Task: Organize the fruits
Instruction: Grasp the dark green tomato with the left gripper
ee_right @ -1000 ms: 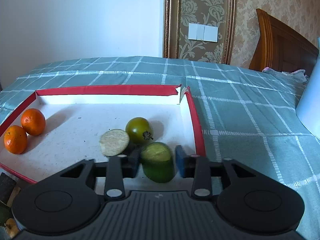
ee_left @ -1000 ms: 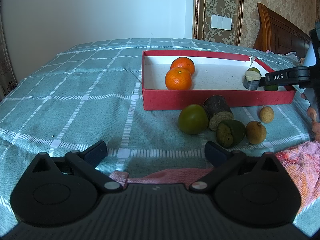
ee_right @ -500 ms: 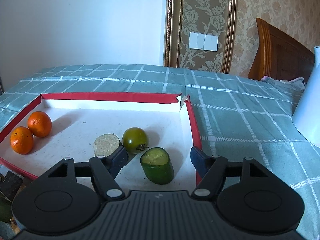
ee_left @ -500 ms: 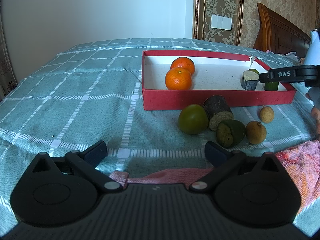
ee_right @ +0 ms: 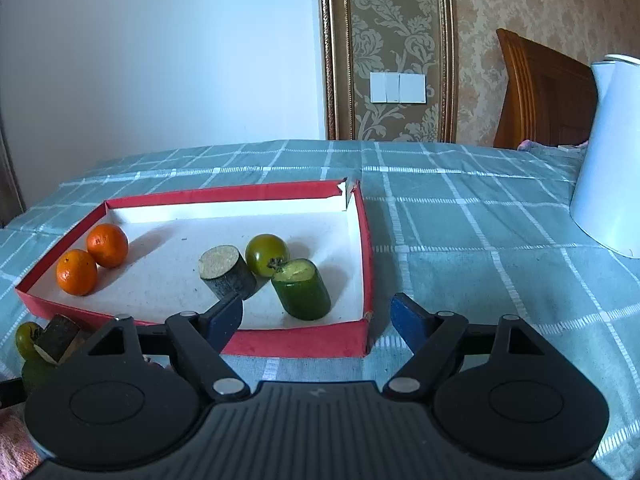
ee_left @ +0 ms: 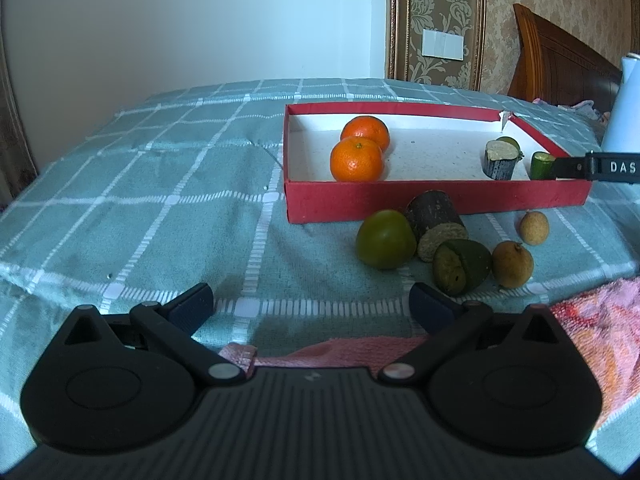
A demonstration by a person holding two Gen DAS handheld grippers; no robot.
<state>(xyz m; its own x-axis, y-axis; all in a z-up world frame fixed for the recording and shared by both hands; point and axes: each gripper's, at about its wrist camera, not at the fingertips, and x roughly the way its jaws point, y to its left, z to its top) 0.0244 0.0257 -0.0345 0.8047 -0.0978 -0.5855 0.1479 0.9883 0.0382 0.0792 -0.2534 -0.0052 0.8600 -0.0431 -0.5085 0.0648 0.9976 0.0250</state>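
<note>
Right gripper (ee_right: 316,314): jaws wide, just been opening, nothing between them.
Left gripper (ee_left: 310,302): jaws spread, empty.
Green cucumber piece (ee_right: 302,290): inside red box (ee_right: 300,344), near right corner; long axis tilted, cut face upward and away.

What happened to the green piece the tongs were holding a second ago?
The right tongs let go: their jaws have just been opening, and the green piece now stands free in the red box while they back away. The left tongs, the two oranges and the fruit outside stayed put.
</note>
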